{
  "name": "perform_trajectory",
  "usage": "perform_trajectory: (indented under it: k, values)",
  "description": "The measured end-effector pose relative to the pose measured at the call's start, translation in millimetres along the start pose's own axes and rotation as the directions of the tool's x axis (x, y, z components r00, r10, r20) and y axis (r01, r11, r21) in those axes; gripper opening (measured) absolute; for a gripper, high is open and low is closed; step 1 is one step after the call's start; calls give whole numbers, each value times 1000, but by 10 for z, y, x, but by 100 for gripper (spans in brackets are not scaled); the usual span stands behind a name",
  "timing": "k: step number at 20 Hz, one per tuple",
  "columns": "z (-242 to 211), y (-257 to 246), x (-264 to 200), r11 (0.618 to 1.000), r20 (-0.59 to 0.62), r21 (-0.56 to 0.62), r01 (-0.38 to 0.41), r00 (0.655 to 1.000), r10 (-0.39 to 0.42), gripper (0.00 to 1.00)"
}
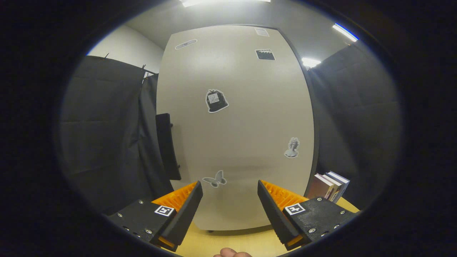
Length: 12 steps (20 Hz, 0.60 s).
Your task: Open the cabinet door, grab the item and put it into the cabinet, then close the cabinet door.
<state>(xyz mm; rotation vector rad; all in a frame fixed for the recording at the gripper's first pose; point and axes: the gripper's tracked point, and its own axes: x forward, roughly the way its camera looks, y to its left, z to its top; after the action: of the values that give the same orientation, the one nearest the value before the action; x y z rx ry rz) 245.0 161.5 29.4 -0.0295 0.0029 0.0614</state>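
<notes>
Ahead of our spread gripper point(230, 192), empty: the shut door point(235, 135).
Its upright handle point(167, 146) lies up-left of our fingers.

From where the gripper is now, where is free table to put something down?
The gripper is open and holds nothing. Bare wooden table lies between its fingers, in front of the closed cabinet door. Right of the cabinet, the books crowd the table.

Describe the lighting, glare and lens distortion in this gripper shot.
Gripper view: ceiling lights blow out white; soft glare on the upper cabinet door; fisheye bows the door's edges outward; booth cloth stays dark; the open gripper and books are sharp, no motion blur.
</notes>
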Motion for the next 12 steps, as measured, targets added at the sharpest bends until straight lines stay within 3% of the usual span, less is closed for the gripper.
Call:
perform_trajectory:
  k: [3, 8, 12]
  values:
    - [1, -83, -102, 999, 25, -25, -23, 999, 23, 96]
    - [-48, -113, -392, 994, 19, 48, -97, 995, 96, 96]
    - [-83, -211, -495, 996, 2, 65, -64, 998, 64, 96]
